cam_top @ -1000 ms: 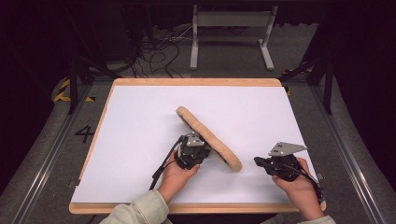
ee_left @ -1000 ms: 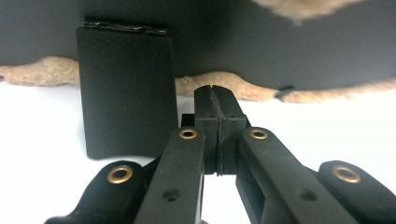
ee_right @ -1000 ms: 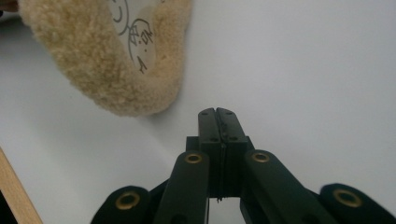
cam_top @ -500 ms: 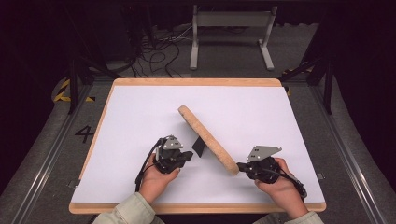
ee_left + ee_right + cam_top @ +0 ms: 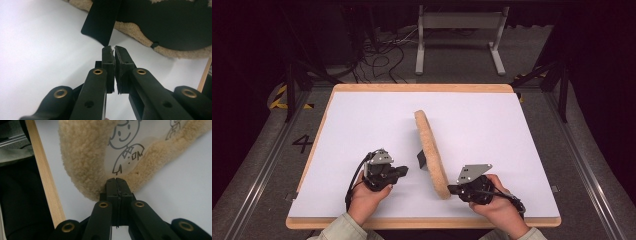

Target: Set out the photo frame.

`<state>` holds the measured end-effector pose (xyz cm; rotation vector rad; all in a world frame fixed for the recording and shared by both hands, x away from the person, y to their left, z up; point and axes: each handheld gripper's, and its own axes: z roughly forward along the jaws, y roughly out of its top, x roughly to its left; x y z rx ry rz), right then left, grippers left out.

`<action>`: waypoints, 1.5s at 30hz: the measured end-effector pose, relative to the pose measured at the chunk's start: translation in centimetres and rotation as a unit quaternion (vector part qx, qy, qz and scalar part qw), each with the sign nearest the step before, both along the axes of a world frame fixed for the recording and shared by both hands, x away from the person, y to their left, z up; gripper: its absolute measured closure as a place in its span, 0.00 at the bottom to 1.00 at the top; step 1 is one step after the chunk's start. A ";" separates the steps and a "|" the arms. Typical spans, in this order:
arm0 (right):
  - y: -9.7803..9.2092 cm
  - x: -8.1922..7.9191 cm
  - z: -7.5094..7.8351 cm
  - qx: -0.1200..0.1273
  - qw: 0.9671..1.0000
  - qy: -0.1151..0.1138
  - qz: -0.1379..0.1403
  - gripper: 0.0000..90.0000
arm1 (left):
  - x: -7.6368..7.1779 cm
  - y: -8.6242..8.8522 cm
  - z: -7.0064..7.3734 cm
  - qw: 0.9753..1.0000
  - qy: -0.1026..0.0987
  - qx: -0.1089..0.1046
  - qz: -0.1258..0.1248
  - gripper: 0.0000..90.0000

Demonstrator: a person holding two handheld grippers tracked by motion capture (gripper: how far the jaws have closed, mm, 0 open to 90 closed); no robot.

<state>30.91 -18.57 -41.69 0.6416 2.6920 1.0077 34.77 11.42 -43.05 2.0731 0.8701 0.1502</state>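
The fleece-edged frame (image 5: 431, 150) stood on its edge near the middle of the white table top (image 5: 512, 135), running from the centre back toward the near edge, its tan pile rim uppermost in the high view. A black stand flap (image 5: 422, 159) stuck out from its left face and touched the table. In the right gripper view the frame's front showed a pale panel with a line drawing of a smiling figure (image 5: 125, 147), ringed by thick cream fleece (image 5: 82, 157). In the left gripper view its back was a dark panel (image 5: 170, 22) bordered by the same fleece, with the stand flap (image 5: 102, 21) angling down toward the table just beyond the jaw tips. The right gripper (image 5: 454, 189) sat at the frame's near end, held in the person's right hand (image 5: 494, 205); its jaws were pressed together with no gap between them, their tips against the fleece at the frame's lower rim, and whether any pile was pinched between them could not be told. The left gripper (image 5: 404, 170), held in the left hand (image 5: 367, 197), lay just left of the frame and apart from it, pointing toward the stand flap; its jaws were drawn nearly together with only a thin slit between the pads (image 5: 108, 60) and nothing in them. The table's wooden border (image 5: 45, 177) ran close beside the frame's near end. Beyond the table lay a dark floor with loose cables (image 5: 377, 55) and a grey metal stand (image 5: 459, 35).
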 end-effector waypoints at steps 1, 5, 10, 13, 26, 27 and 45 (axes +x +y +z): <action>0.3 0.0 0.0 0.001 1.000 0.000 0.004 1.00 | -0.1 0.1 0.0 1.000 0.002 -0.001 0.002 0.96; 1.3 0.1 -0.2 0.003 1.000 0.002 0.019 1.00 | -0.3 0.6 -0.1 1.000 0.001 0.001 0.008 0.96; 2.7 0.1 -0.3 0.008 0.999 0.006 0.041 1.00 | -0.8 1.5 -0.1 1.000 0.001 0.002 0.018 0.95; 3.7 0.3 -0.4 0.010 0.998 0.008 0.057 1.00 | -1.2 2.1 -0.1 1.000 0.002 0.001 0.028 0.95; 7.5 0.7 -0.8 0.018 0.996 -0.003 0.082 1.00 | -2.8 4.5 -0.3 0.998 0.009 -0.005 0.060 0.94; 7.7 0.9 -0.9 0.018 0.997 -0.005 0.079 1.00 | -2.8 4.6 -0.3 0.998 0.004 -0.003 0.061 0.94; 4.7 2.6 0.0 0.035 0.999 -0.018 0.021 0.98 | -5.8 4.4 1.0 0.999 -0.015 -0.036 0.024 0.74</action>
